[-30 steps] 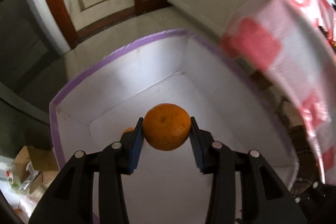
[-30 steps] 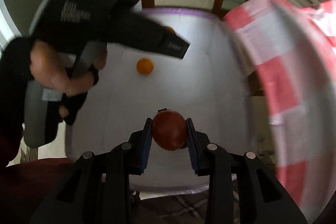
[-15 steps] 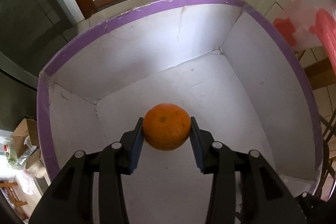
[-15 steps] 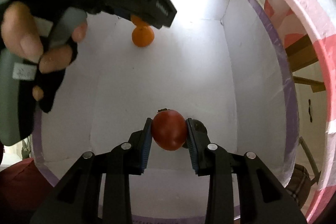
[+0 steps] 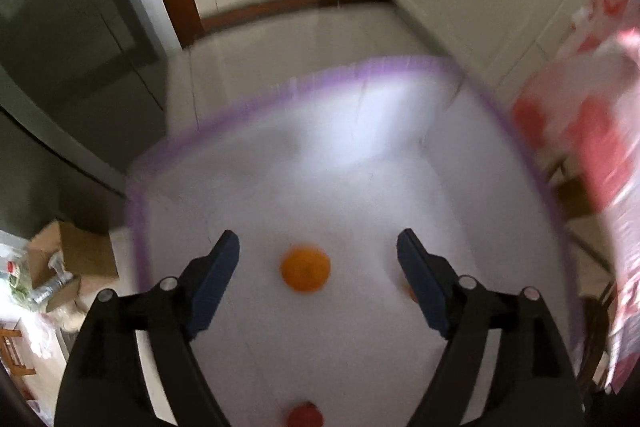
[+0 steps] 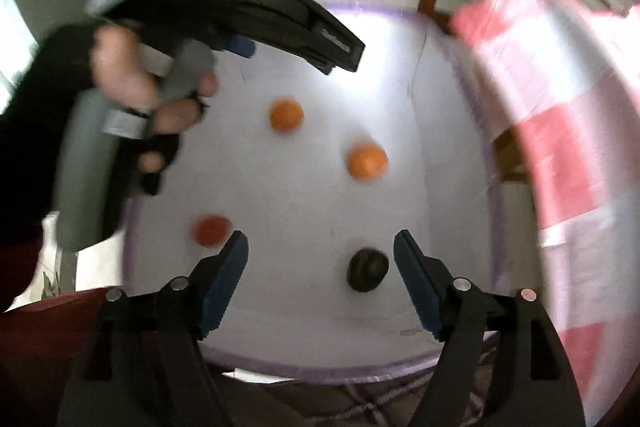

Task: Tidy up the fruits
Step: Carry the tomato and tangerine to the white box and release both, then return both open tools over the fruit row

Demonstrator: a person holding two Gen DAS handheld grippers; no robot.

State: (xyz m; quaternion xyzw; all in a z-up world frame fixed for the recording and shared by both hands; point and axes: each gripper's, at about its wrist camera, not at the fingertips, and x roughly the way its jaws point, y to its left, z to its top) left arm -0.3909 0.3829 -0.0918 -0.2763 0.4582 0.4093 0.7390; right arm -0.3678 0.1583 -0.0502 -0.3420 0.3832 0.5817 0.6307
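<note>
Both of my grippers are letting go at once. My left gripper (image 5: 318, 279) has its blue-padded jaws opening wide with nothing pressed between them; a round orange citrus fruit (image 5: 305, 269) lies on the floor of the white box with the purple-taped rim (image 5: 248, 105), seen through the gap and clear of either pad. My right gripper (image 6: 320, 277) is likewise opening and empty. Its red tomato (image 6: 211, 230) sits off towards the left wall, just past the left pad, and a dark, greenish-black fruit (image 6: 367, 269) rests between the pads without touching them.

From the right wrist view I count four fruits in the box: the tomato, the dark fruit and two oranges, one of them a second orange citrus fruit (image 6: 366, 162) nearer the right wall. All look blurred, so I judge that some may be rolling.

To finish this release well, I should lift both grippers straight up, pads spread, so nothing gets nudged. My left hand (image 6: 148, 95) and its tool hang above the far half of the box, so I would withdraw each along its own side to avoid a knock. The red-and-white checked cloth (image 6: 560, 107) on the right should stay clear of the rim.
</note>
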